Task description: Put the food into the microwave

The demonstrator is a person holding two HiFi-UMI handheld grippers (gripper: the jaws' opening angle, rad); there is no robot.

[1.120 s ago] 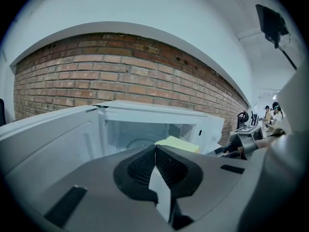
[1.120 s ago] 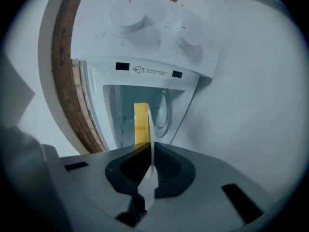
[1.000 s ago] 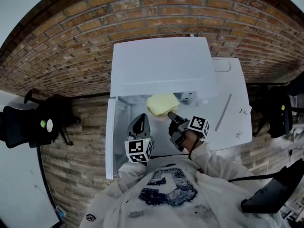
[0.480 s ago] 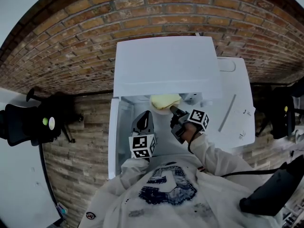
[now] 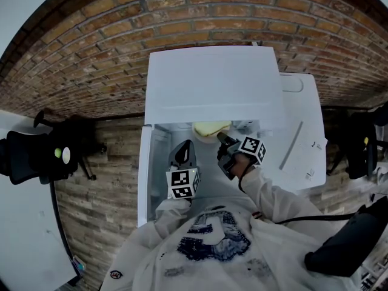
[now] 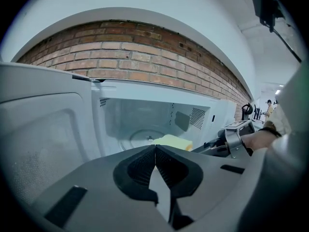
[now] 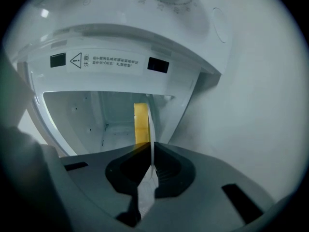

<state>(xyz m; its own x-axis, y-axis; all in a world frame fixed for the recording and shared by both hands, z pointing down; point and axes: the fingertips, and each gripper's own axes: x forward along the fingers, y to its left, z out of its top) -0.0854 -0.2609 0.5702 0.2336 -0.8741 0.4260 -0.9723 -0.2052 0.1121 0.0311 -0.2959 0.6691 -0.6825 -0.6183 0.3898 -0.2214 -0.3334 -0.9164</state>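
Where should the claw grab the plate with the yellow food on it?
Grab the plate by its thin near rim, from the microwave's open front. The yellow food covers the middle; the flat edge fits between the jaws, as the right claw holds it.

Person: white long-sleeved sweatshirt (image 5: 273, 202), dark blue print (image 5: 215, 238) on chest. Black left tongs (image 5: 185, 145) and right tongs (image 5: 219, 138), each bearing a cube (image 5: 183, 183) with black-and-white square markers.

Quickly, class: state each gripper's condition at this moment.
Left gripper: closed, empty.
Right gripper: closed on the plate of yellow food.
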